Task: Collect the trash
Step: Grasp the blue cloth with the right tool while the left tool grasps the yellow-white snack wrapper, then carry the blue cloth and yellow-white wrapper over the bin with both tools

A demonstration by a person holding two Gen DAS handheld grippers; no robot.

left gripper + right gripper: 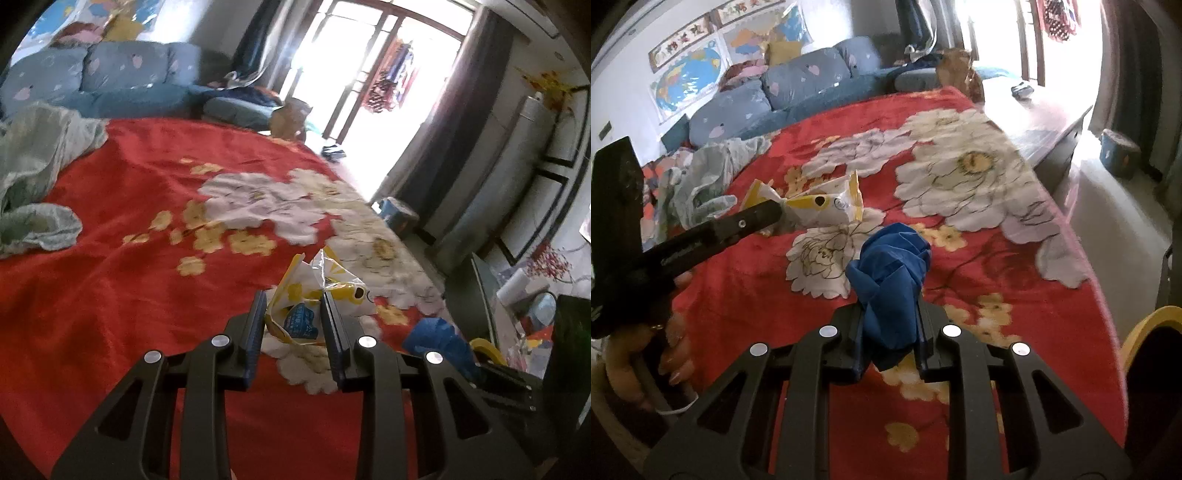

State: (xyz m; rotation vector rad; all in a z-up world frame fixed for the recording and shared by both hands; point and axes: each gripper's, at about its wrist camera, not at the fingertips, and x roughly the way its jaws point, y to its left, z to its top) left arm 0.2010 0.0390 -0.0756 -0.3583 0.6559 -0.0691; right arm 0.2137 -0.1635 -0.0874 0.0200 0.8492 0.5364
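A crumpled white and yellow plastic wrapper [314, 295] lies on the red flowered blanket [129, 295]. My left gripper [294, 299] has its jaws closed in on the wrapper's sides. In the right wrist view the left gripper [775, 210] pinches the wrapper [827, 206] by one end. My right gripper [888, 317] is shut on a bunched blue plastic bag [890, 269] and holds it just above the blanket [997, 280]. The blue bag also shows in the left wrist view [436, 336] at the lower right.
A pale green crumpled cloth [701, 184] lies at the blanket's left side. Blue flowered pillows [798, 81] line the far end. A brown paper bag [956, 66] stands at the far corner. A roll of yellow tape [1152, 328] is at the right edge.
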